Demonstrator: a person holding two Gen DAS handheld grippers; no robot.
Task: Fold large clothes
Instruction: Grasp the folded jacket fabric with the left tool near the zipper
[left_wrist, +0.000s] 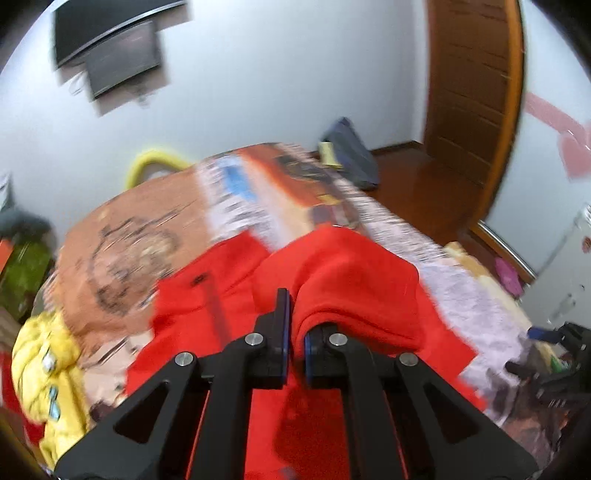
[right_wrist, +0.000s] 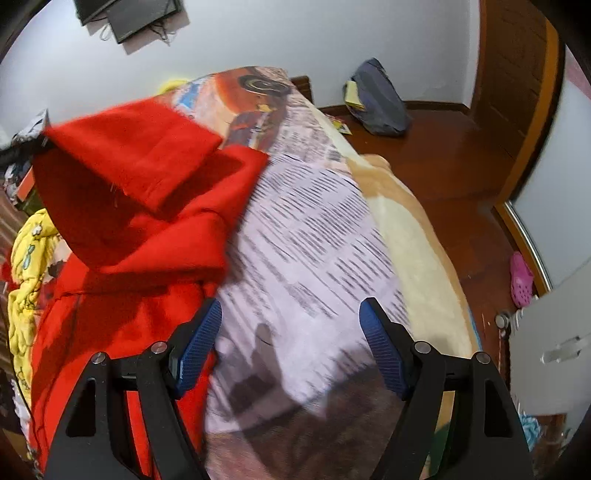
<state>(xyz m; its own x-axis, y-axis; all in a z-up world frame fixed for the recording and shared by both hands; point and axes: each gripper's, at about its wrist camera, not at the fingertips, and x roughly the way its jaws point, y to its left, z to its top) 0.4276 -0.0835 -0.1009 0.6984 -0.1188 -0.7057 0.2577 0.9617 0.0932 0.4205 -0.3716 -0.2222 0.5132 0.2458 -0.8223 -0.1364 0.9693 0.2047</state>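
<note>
On bed (right_wrist: 314, 229), rumpled red garment (right_wrist: 122, 236)

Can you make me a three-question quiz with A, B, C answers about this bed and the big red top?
1. Where does the yellow jacket lie?
A on the floor
B on the bed beside the red garment
C on the door

2. What colour is the shoe on the floor?
A pink
B green
C black

3. How is the right gripper?
A shut on cloth
B open, empty
C out of view

Answers: 1 B, it sits at the bed's edge; 2 A, pink by the wall; 3 B, its pads stand apart over the blanket.
</note>
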